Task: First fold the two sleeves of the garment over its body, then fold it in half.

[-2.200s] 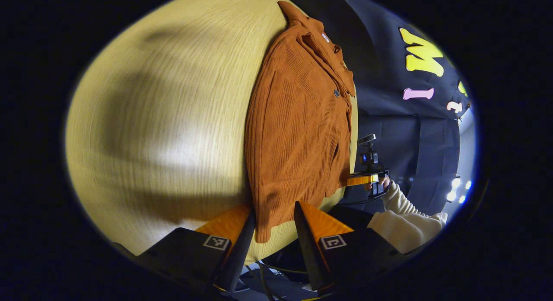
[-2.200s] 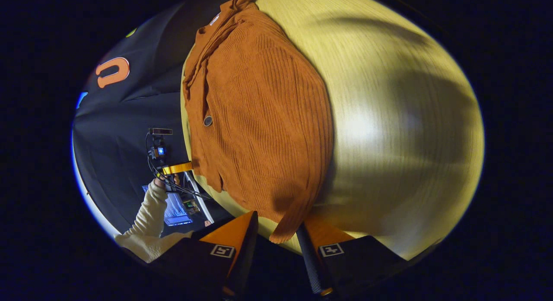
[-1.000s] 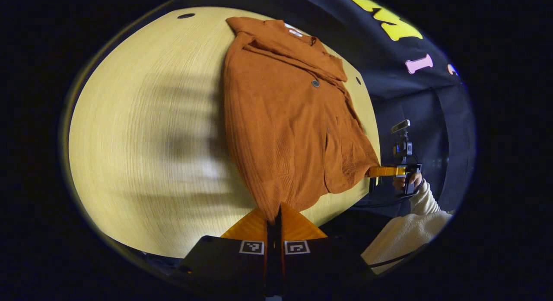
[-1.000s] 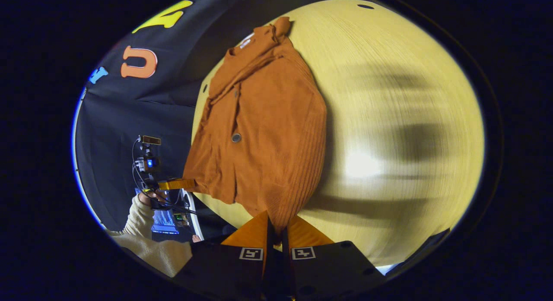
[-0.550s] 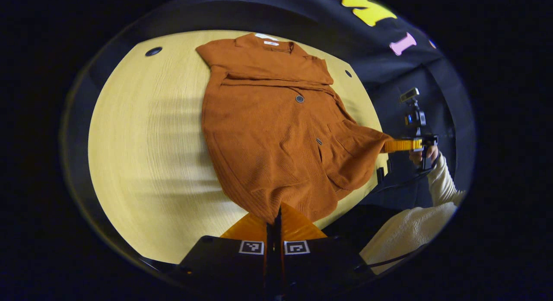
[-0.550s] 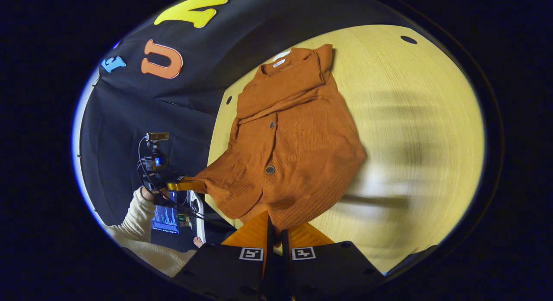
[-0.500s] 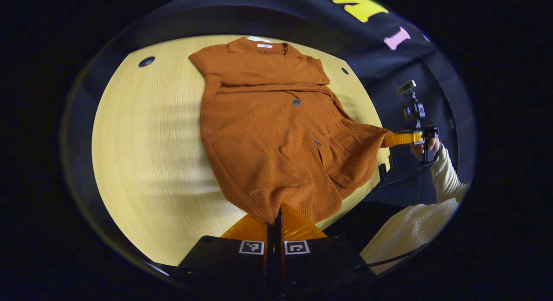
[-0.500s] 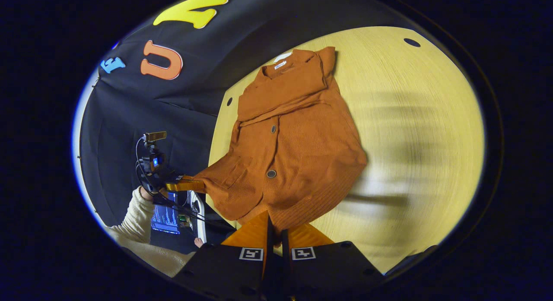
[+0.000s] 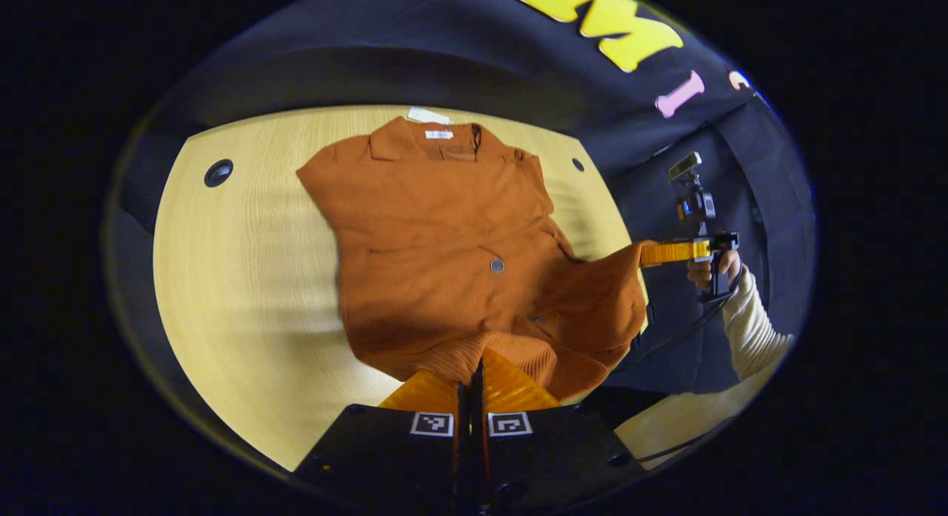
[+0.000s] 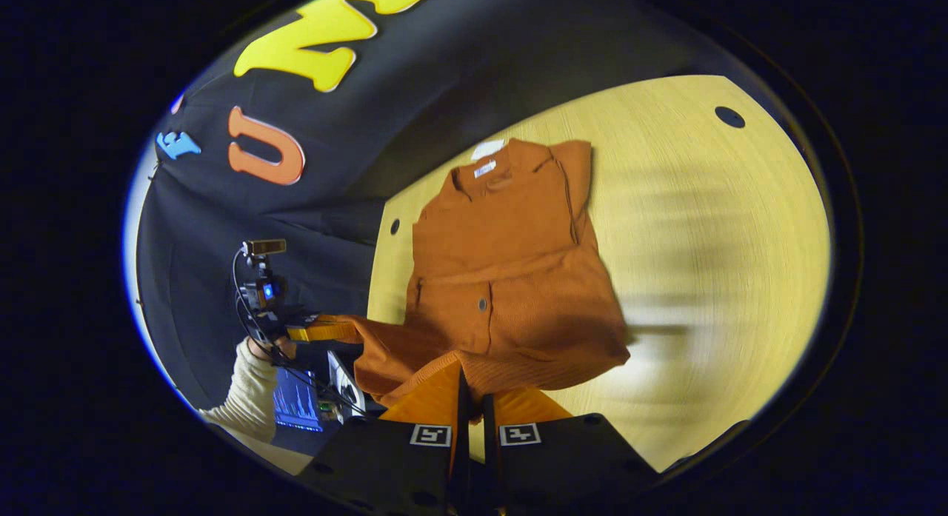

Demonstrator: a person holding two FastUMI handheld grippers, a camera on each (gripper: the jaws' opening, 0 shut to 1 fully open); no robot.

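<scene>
A rust-orange knit garment (image 9: pixel 429 227) with buttons lies on the pale wooden table (image 9: pixel 244 279), collar at the far side. Its near hem is lifted off the table at both corners. My left gripper (image 9: pixel 470 364) is shut on one hem corner at the bottom of the left gripper view. Farther right, my right gripper (image 9: pixel 652 253) pinches the other corner, held by a hand. In the right gripper view the garment (image 10: pixel 503 264) stretches away from my right gripper (image 10: pixel 470 379), which is shut on the hem. My left gripper (image 10: pixel 315 329) holds its corner at the left.
The table (image 10: pixel 703 242) has small round holes (image 9: pixel 218 172) (image 10: pixel 729 117) near its far corners. A person's cream sleeve (image 9: pixel 748 331) is at the table's near side. A lit screen (image 10: pixel 296 405) sits below the table edge. The black booth wall stands behind the table.
Both grippers went from open beside the hem to shut on its corners. They have since lifted the hem and carried it toward the collar, so the lower part bunches up.
</scene>
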